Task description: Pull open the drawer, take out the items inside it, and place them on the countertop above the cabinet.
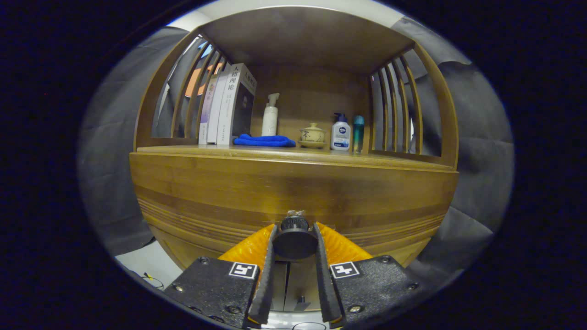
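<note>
Dark cloth hung behind and to both sides of a wooden cabinet (293, 192) with slatted side panels. On its countertop (183, 150), under a wooden roof, stood a row of books (227, 105) at the left, leaning a little against one another. Just right of them lay a folded blue cloth (264, 140), with a white pump bottle (270, 117) upright behind it. Further right sat a small lidded teacup (312, 134) on a saucer, then a white lotion bottle (340, 133) with a dark pump, and a slim teal bottle (358, 133) just beside it.

Below the countertop ran the drawer (220, 183) front, closed flush with the cabinet. Its round dark knob (294, 238) sat low and central, between the fingers of the gripper (294, 243). The jaws were drawn in narrow, both fingers pressing on the knob's sides.
</note>
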Tool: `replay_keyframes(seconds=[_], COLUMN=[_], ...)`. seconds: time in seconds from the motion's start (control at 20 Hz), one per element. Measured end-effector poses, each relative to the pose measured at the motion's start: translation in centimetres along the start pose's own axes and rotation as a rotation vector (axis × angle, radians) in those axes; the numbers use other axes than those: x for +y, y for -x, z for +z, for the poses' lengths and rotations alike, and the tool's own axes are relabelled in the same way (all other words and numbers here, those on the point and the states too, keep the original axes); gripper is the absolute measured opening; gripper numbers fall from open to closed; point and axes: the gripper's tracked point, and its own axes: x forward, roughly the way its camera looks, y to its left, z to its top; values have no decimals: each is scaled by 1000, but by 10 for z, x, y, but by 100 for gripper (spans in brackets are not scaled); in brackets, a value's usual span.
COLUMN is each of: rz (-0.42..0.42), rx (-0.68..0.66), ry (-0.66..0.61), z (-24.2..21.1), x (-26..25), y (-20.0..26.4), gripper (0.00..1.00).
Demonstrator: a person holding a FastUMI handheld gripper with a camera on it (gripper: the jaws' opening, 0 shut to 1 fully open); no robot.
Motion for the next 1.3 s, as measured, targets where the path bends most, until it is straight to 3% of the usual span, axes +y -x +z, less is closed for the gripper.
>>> replay_keyframes(seconds=[0.3,1.3], rz=[8,31], rx=[17,-5], ry=[-25,19], z=[-3,-25], x=[0,-3], y=[1,93], gripper=[36,35])
